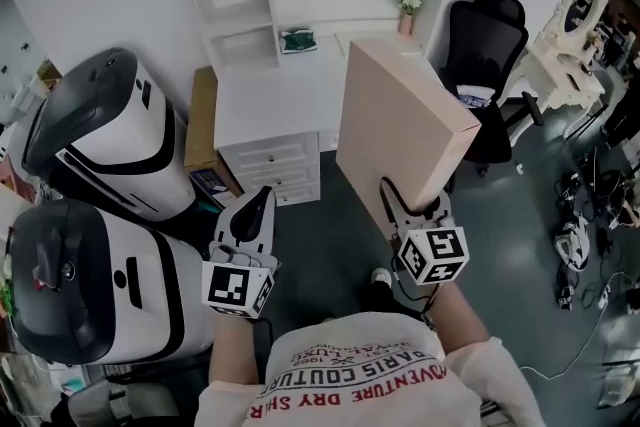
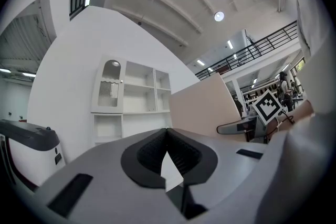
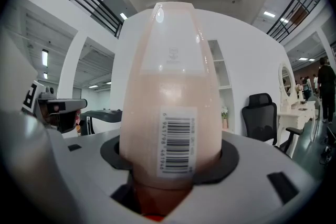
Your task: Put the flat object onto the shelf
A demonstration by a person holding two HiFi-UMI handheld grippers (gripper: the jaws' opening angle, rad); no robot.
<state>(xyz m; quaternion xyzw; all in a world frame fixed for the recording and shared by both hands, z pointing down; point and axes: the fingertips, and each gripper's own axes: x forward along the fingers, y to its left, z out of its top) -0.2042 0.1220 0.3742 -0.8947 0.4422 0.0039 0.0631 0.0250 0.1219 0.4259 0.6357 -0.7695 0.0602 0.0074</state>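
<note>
The flat object is a beige, plastic-wrapped box (image 1: 400, 130) with a barcode sticker, held upright and tilted. My right gripper (image 1: 412, 207) is shut on its lower edge. In the right gripper view the box (image 3: 170, 92) fills the space between the jaws of the right gripper (image 3: 170, 165). My left gripper (image 1: 260, 205) is shut and holds nothing, and sits to the left of the box. In its own view the left gripper (image 2: 167, 136) has its tips touching, with the box (image 2: 205, 107) to the right. The white shelf unit (image 1: 300, 15) stands ahead against the wall, also seen as the shelf (image 2: 134, 97).
A white desk (image 1: 270, 100) with drawers (image 1: 275, 165) stands below the shelf. A small flower pot (image 1: 407, 10) sits on it. A black office chair (image 1: 485, 45) is at the right. Two large white and black machines (image 1: 110, 135) crowd the left.
</note>
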